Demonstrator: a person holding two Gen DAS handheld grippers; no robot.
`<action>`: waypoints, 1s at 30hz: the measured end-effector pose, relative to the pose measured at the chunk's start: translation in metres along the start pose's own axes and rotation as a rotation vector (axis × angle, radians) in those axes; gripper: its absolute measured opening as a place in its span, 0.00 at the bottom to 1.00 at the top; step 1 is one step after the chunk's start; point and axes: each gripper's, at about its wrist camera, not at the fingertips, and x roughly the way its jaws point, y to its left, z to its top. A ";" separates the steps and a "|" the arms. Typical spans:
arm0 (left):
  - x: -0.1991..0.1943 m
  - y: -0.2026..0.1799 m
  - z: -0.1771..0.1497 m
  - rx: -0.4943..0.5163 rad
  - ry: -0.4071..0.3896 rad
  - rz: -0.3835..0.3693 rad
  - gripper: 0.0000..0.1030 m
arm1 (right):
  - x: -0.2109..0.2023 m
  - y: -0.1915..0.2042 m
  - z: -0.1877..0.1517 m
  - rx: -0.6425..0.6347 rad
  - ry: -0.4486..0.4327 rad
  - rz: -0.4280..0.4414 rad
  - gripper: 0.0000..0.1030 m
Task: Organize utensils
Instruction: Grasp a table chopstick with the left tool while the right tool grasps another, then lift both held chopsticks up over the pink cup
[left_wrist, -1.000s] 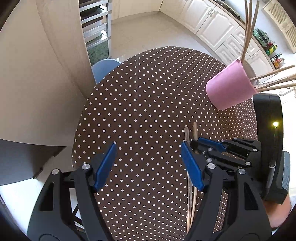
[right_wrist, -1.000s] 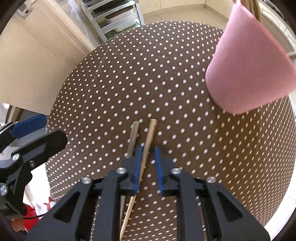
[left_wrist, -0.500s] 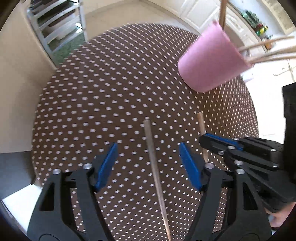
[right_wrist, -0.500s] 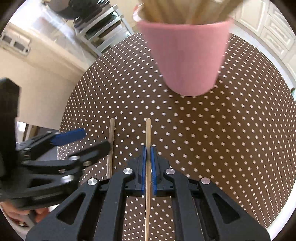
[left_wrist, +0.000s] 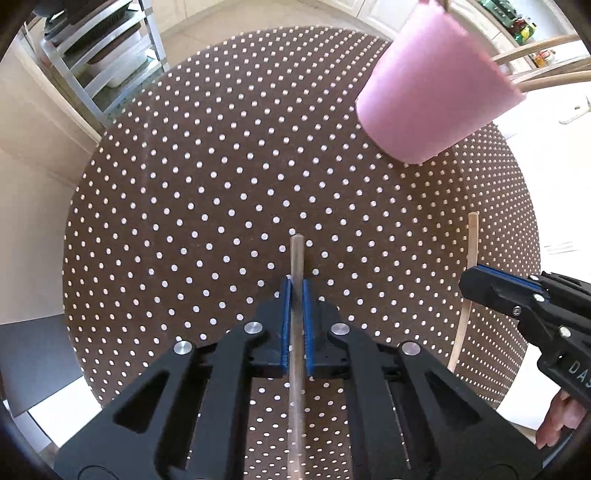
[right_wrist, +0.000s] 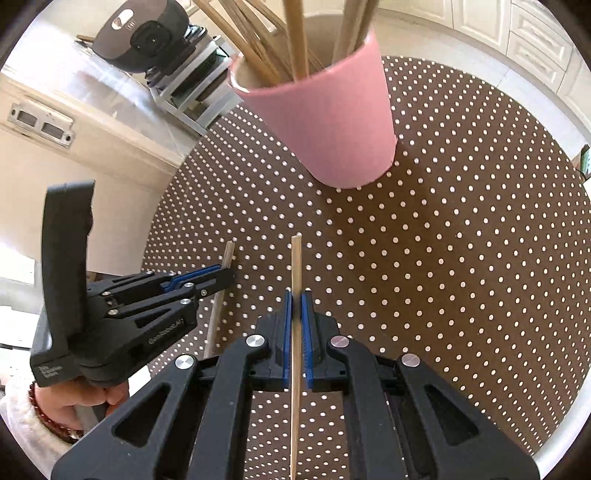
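Two wooden chopsticks are now each clamped in a claw. In the left wrist view, a greyish chopstick (left_wrist: 297, 295) runs straight up the lower centre of the frame, pinched between the blue pads of the left claw (left_wrist: 296, 295), which has just clenched on it; a second ago those pads stood wide apart over the dotted cloth, and half a second ago the stick lay loose between them. At the right edge of that view the right claw (left_wrist: 480, 284) grips a paler chopstick (left_wrist: 471, 251).

In the right wrist view, this pale chopstick (right_wrist: 296, 266) stands in the lower centre, grasped by the right claw (right_wrist: 296, 299). A second ago it lay on the cloth beside its partner; now its tip appears lifted clear of the cloth. At left, the left claw (right_wrist: 225, 278) holds the greyish chopstick (right_wrist: 226, 258).

The pink cup (right_wrist: 325, 110), already bristling with chopsticks, fills the upper centre, larger and more upright than before. It stands on a round surface (right_wrist: 461, 258) covered in brown white-dotted cloth.

Judging from this, both sticks are secured, and the remaining work is carrying them to the cup.
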 end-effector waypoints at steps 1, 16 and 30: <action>-0.007 -0.001 -0.001 -0.004 -0.024 -0.019 0.06 | -0.003 0.002 0.000 -0.001 -0.008 0.003 0.04; -0.136 -0.013 -0.005 0.064 -0.326 -0.132 0.06 | -0.098 0.041 -0.005 -0.051 -0.239 0.012 0.04; -0.220 -0.030 -0.010 0.133 -0.514 -0.179 0.06 | -0.173 0.073 -0.006 -0.092 -0.487 -0.049 0.04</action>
